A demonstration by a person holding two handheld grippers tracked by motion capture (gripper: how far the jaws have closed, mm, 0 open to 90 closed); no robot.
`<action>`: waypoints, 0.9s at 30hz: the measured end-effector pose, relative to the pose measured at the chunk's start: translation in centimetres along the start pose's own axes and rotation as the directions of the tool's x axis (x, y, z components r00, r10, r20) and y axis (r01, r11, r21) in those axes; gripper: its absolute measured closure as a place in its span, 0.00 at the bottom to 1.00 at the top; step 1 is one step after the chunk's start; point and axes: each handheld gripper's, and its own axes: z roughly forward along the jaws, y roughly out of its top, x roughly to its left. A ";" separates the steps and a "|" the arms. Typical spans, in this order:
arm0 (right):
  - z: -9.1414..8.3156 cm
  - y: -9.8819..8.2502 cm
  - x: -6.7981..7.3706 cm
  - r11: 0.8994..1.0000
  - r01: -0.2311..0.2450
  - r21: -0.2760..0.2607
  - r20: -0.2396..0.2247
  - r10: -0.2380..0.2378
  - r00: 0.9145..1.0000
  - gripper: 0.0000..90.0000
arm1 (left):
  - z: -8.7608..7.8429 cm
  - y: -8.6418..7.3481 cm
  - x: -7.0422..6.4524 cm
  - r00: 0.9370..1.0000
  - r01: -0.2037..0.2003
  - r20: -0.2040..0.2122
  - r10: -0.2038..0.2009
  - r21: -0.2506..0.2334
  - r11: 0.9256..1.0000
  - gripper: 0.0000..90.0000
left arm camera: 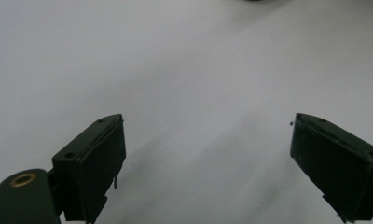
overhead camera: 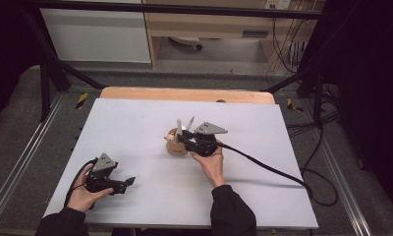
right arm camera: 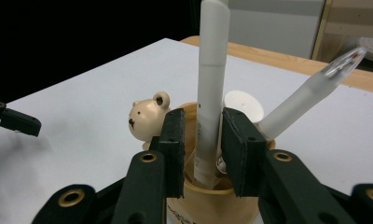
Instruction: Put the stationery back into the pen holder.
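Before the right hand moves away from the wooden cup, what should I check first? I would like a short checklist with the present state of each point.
1. White pen stands inside the wooden cup: ok, upright.
2. Right gripper released the white pen: cannot tell for sure; a thin gap shows by one of the fingers, the other side is unclear.
3. Frosted pen stays in the cup: ok, it leans to the side.
4. Cup upright on the white table: ok, with its bear figure on the rim.
5. Left gripper out of the way: ok, open, holding nothing, apart from the cup.
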 end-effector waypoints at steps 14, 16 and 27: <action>-4.1 1.9 -0.3 0.989 0.020 0.150 0.001 -0.021 1.000 0.32 | 0.0 0.0 0.0 1.000 0.001 0.004 -0.001 0.000 1.000 0.11; -4.8 1.8 -0.5 0.986 0.016 0.164 0.004 -0.017 1.000 0.25 | 0.0 0.0 0.0 1.000 0.002 0.005 -0.002 0.000 1.000 0.11; -8.5 -0.3 -2.7 0.958 -0.021 0.285 0.058 0.004 0.998 0.03 | 0.1 0.0 -0.1 1.000 0.005 0.013 -0.005 0.006 1.000 0.09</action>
